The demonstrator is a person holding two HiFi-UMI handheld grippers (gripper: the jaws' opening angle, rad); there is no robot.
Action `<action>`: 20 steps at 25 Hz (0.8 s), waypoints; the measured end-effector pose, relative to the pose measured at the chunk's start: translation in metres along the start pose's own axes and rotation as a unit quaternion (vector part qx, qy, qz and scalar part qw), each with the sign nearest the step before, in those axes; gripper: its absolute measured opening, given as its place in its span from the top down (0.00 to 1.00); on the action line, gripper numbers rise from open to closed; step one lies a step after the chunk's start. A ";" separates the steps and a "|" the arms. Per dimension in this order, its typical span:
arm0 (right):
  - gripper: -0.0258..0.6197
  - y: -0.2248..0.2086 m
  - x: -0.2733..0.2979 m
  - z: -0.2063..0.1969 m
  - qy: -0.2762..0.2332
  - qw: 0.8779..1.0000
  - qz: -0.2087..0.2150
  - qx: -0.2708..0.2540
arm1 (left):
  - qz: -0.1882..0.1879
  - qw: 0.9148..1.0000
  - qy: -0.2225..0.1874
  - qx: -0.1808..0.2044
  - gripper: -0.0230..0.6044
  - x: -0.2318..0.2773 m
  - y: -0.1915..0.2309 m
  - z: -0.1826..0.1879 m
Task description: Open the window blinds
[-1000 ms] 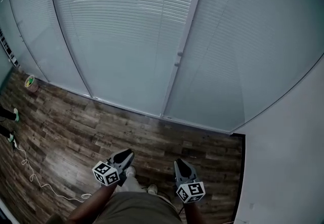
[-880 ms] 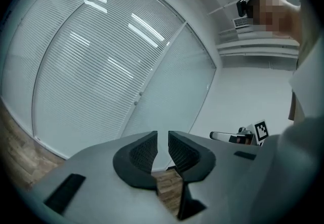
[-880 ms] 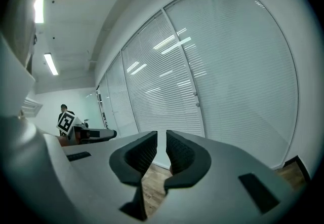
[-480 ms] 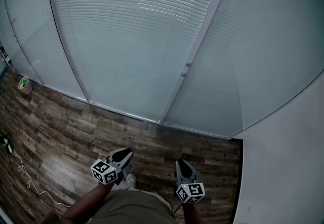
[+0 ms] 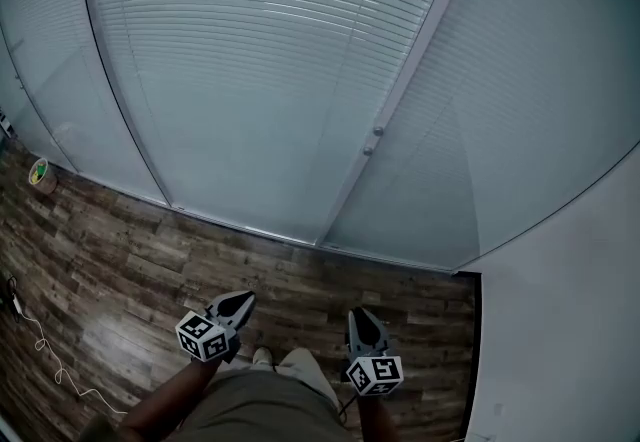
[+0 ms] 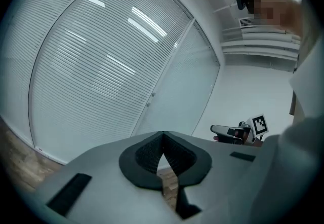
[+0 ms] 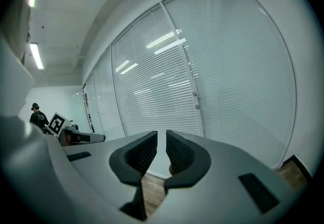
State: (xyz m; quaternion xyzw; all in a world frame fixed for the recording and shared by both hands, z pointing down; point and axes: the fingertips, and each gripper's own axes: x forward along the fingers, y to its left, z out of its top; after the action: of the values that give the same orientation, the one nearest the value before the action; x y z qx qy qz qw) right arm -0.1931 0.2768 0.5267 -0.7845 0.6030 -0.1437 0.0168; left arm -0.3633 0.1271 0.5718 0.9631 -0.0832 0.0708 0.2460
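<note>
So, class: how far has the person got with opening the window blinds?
Done: nothing visible; the blinds look closed across every pane. In hand: only the approach; the left gripper, jaws just closed on nothing, and the right gripper, jaws nearly together, empty, hang over the wooden floor, short of the blinds. Left: reach a control, perhaps the knobs on the frame, and open the slats.

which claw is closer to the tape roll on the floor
Left. The left claw is to the right of the tape roll, across the wood floor. The right claw is further right still.
</note>
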 end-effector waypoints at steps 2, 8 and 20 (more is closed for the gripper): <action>0.90 -0.005 0.008 0.002 0.002 1.000 0.000 -0.003 | -0.003 1.000 0.002 0.001 0.94 0.009 0.002 0.003; 0.90 -0.031 0.017 0.007 0.001 1.000 -0.001 -0.003 | -0.003 1.000 0.001 0.010 0.94 0.036 -0.002 0.006; 0.90 -0.125 0.050 0.047 -0.002 1.000 0.019 -0.005 | 0.020 1.000 -0.015 0.019 0.94 0.134 -0.027 0.031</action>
State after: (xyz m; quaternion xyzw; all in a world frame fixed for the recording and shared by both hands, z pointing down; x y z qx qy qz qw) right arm -0.0526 0.2563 0.5173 -0.7735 0.6182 -0.1387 0.0168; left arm -0.2245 0.1181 0.5559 0.9667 -0.1048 0.0626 0.2248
